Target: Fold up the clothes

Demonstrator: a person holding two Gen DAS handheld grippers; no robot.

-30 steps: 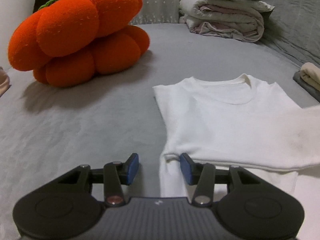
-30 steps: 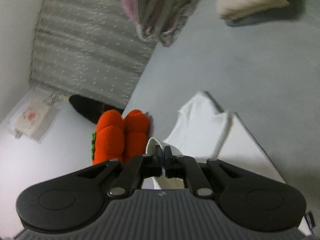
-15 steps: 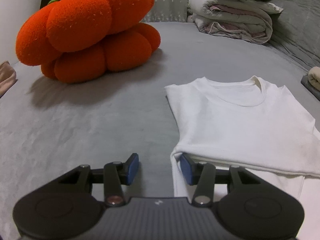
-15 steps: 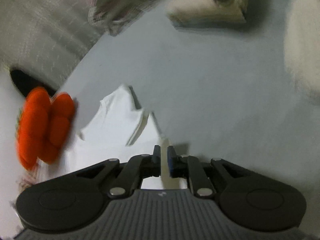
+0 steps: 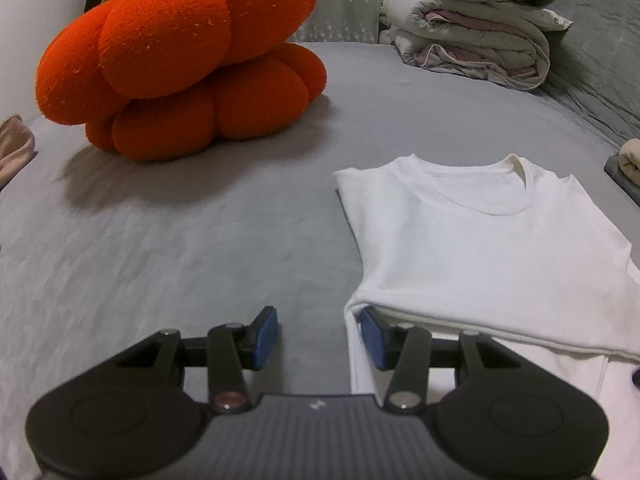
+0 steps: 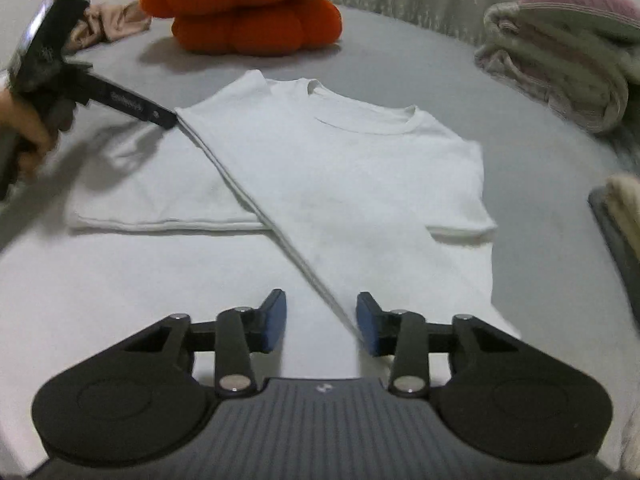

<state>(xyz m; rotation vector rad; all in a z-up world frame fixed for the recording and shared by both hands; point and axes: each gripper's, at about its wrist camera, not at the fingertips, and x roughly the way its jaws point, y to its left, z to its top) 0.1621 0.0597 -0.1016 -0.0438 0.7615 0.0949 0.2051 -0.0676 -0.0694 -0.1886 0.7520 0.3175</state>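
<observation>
We are looking at a white T-shirt (image 6: 344, 184) of matt, smooth knit cloth with a ribbed collar, lying on a grey bedcover (image 5: 160, 248) that is showing a soft, faintly napped finish. The orange pumpkin cushion (image 5: 180, 60) at the far left is showing a coarse, fuzzy knit. The folded quilt (image 5: 472, 48) at the far right is looking smooth and slightly sheeny. The left gripper (image 5: 318, 332) and right gripper (image 6: 321, 320) are showing matt black plastic, dull blue pads and small shiny metal rivets.

A T-shirt (image 6: 340, 184) lies flat on a bed (image 5: 180, 240), collar toward the far side. Behind it to the left sits a pumpkin cushion (image 5: 180, 64); behind right, a pile of folded bedding (image 5: 472, 44).
</observation>
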